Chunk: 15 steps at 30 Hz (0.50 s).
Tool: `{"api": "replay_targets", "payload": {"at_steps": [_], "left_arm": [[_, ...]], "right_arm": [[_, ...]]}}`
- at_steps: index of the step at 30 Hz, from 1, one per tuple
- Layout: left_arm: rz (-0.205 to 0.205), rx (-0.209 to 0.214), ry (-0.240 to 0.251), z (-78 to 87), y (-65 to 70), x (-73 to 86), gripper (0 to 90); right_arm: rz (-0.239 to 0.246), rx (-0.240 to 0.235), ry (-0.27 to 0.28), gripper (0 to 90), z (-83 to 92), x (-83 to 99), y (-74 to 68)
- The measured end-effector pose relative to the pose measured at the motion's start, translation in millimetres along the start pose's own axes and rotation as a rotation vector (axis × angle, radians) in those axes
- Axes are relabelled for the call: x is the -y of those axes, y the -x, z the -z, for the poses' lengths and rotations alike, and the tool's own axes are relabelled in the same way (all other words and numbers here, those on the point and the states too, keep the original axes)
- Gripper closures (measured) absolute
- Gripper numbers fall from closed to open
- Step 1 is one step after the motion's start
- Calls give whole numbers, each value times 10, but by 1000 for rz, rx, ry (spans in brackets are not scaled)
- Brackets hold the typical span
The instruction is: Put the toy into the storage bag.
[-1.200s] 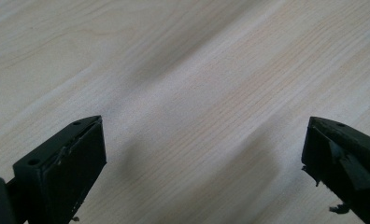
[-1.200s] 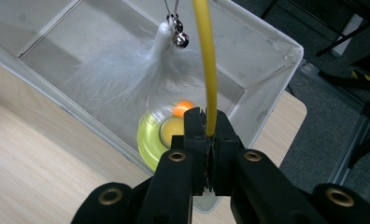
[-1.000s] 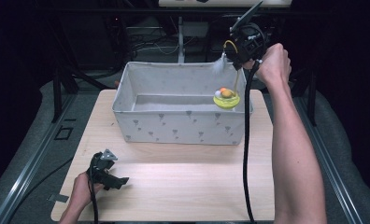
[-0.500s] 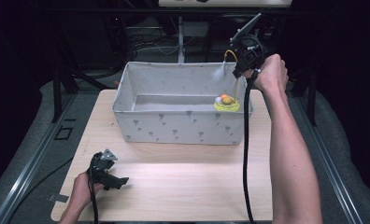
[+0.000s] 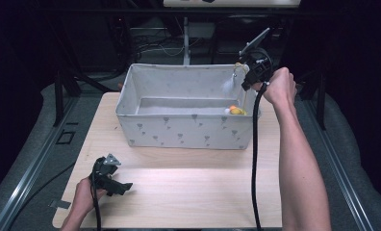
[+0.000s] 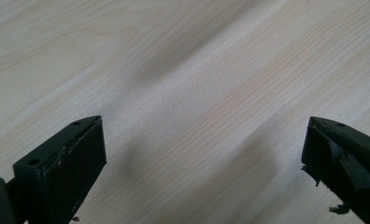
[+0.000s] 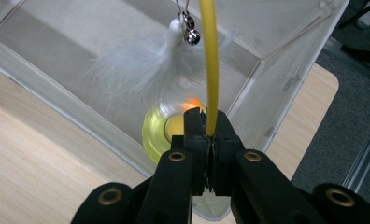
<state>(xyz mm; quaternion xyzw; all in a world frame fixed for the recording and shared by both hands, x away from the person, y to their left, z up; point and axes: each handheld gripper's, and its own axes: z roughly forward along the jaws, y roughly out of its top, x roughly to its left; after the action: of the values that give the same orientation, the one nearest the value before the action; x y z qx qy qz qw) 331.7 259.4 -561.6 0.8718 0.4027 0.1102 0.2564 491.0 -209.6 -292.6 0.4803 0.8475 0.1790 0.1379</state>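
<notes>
A cat toy hangs inside a white fabric bin at its right end: a yellow round base with an orange ball, a thin yellow rod, a white feather and a small bell. My right gripper is shut on the yellow rod just above the base, and it hovers over the bin's right rim. My left gripper rests on the wooden table near the front left, jaws wide open with bare wood between them.
The bin has tall soft walls and stands at the back middle of the table. A black cable trails down from the right gripper along the forearm. Dark floor and metal frame rails surround the table.
The right gripper has come down with the toy, so the yellow base now sits lower inside the bin's right end. The left gripper has stayed put.
</notes>
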Motion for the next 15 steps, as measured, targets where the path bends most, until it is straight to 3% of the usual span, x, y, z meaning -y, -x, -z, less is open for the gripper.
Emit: {"api": "replay_targets", "payload": {"at_steps": [15], "left_arm": [[0, -1, 0, 2, 1, -1, 0]], "right_arm": [[-22, -27, -47, 883, -221, 212, 48]]}}
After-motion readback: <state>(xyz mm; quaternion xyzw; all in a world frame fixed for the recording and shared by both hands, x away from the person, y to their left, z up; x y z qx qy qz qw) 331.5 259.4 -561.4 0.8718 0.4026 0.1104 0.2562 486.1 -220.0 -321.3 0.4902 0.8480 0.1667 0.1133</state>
